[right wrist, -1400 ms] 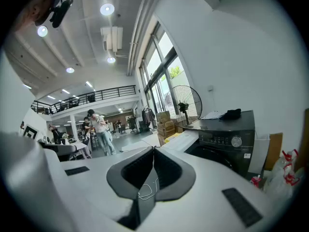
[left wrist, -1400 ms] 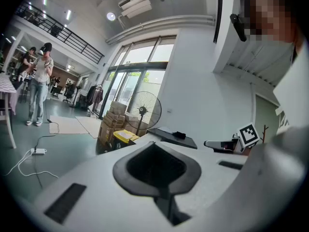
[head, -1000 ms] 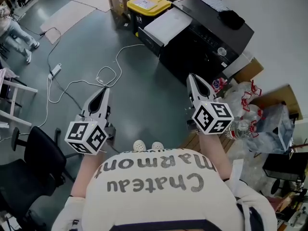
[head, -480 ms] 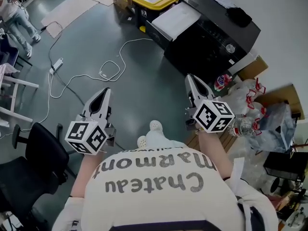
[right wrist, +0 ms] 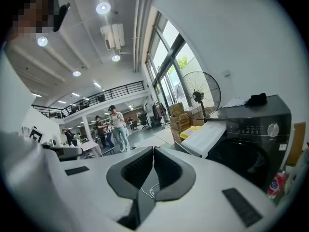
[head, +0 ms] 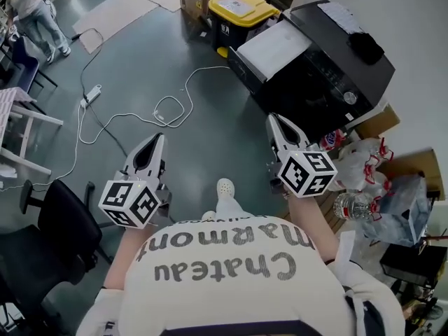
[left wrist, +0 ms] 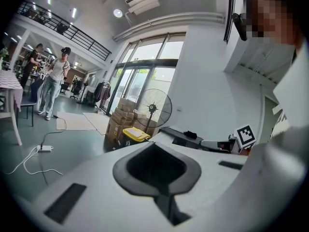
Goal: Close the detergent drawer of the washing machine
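Left tongs (head: 158, 139) and right tongs (head: 273, 120) shut, empty, probably readied to push in the open drawer (head: 276, 46) of the washing machine (head: 336, 82), well apart.

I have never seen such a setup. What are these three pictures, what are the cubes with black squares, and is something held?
A camera on the head of the person looks down. Each hand carries a gripper; the marked cubes belong to them. The left gripper and right gripper each bear a camera, giving the other two pictures. Both are shut and empty. Ahead stands a black washing machine with its detergent drawer pulled out. A white cable lies on the floor.
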The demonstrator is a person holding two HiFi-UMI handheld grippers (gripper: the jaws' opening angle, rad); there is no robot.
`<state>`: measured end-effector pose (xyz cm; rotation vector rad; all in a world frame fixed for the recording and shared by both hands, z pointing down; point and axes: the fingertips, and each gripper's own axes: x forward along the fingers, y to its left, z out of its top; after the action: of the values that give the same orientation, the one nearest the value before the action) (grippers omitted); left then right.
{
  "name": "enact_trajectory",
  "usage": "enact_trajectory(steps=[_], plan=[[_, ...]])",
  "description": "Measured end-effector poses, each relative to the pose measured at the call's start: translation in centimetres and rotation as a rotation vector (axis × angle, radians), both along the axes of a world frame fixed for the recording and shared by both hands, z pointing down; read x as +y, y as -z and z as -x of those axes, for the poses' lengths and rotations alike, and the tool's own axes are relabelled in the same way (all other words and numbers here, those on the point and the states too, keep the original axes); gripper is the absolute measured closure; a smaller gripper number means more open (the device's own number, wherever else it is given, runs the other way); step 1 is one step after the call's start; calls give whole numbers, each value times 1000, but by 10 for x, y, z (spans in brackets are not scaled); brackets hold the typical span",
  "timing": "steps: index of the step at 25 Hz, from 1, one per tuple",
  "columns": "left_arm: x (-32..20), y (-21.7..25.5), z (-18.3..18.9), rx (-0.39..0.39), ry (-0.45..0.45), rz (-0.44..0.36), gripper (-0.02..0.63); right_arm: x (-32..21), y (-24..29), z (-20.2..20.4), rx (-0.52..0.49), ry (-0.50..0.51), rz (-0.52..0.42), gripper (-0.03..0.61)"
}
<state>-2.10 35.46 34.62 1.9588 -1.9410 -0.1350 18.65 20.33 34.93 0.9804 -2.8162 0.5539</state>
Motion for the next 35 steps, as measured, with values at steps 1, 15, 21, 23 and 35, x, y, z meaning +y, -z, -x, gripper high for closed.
enact_trajectory(steps=[1,15,21,23,35], plan=[[-8,2,3,-3,2,-3,606,-8,1,5,1,7,1,546],[-113,29,29,-19,13,-62,606,-105,23,51,-4,61,-24,546],[-143,19,29,-7,33,-57,606,-123,2,65,18,121,27,546],[-148,8,26,13,39,-45,606,-123,-15,69,37,155,54,546],[-171,-44,36,104,19,82,606,-145,-66,83,52,132,221,546]])
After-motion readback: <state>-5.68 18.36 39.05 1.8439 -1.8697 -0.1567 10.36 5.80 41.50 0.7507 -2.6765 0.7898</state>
